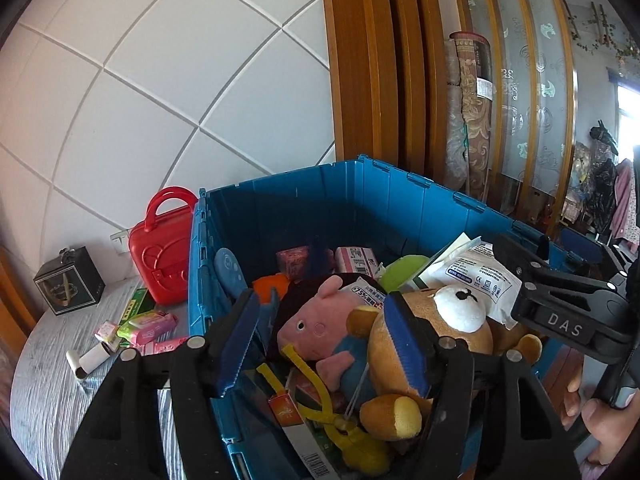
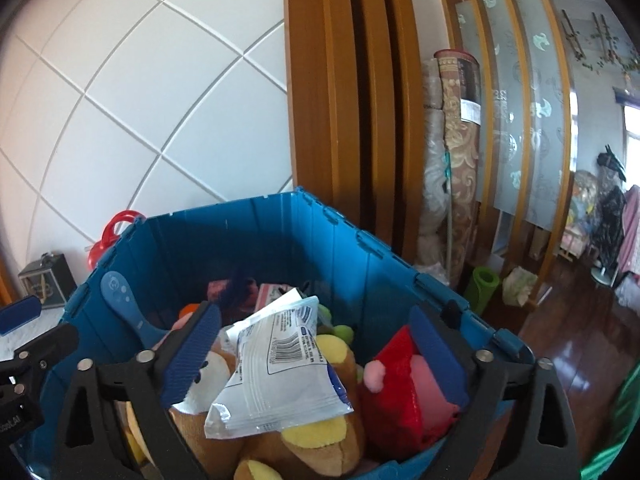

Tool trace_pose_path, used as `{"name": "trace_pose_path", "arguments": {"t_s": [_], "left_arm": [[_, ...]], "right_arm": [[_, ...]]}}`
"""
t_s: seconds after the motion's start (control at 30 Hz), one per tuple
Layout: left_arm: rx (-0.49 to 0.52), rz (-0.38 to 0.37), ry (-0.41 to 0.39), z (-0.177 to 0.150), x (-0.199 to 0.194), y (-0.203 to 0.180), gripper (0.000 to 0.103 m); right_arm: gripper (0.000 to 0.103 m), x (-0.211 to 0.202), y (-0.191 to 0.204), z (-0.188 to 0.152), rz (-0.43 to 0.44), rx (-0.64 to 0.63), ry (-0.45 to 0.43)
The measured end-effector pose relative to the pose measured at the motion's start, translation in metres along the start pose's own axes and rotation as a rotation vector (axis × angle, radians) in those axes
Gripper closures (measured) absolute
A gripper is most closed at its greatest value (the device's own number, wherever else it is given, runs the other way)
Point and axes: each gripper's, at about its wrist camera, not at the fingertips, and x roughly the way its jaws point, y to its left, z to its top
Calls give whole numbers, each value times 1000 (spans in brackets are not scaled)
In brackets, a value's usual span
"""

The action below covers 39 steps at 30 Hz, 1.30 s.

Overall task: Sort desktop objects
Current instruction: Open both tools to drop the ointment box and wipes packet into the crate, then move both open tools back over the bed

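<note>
Presently: left gripper [image 1: 324, 344], jaws partly apart, holding nothing, over the pig plush [image 1: 316, 320] and bear plush [image 1: 432, 328] in the blue crate [image 1: 304, 196]. Right gripper [image 2: 316, 360], jaws wide, empty; white pouch [image 2: 280, 364] lies loose between them atop the bear; red plush [image 2: 404, 392] beside. On the desk [image 1: 52, 392] left of crate: red case [image 1: 160, 252], black box [image 1: 70, 280], pink packets [image 1: 148, 326].
</note>
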Motion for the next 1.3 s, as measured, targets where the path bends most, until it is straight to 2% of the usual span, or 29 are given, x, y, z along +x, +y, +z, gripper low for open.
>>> {"name": "trace_pose_path", "arguments": {"t_s": [0.33,0.57,0.83,1.03,1.2,1.3], "left_arm": [[-66,32,-26,-5,-17,25,38],[-136,135,-64,-16,-40,71,38],[-242,263,-56,-38,-54,156,38],[-313,322,-22,-67,-58,239,38],[-372,344,55,-101,-52,320,38],[-379,354,123,-122,-44,366,38]], "right_arm": [[0,-21,3,-1,11,7,-4],[0,-44,37,0,154,-10,-45],[0,-63,123,3,347,-106,-83],[0,-65,203,-7,458,-147,-47],[0,-68,276,-20,489,-184,-21],[0,-54,321,-33,526,-160,47]]}}
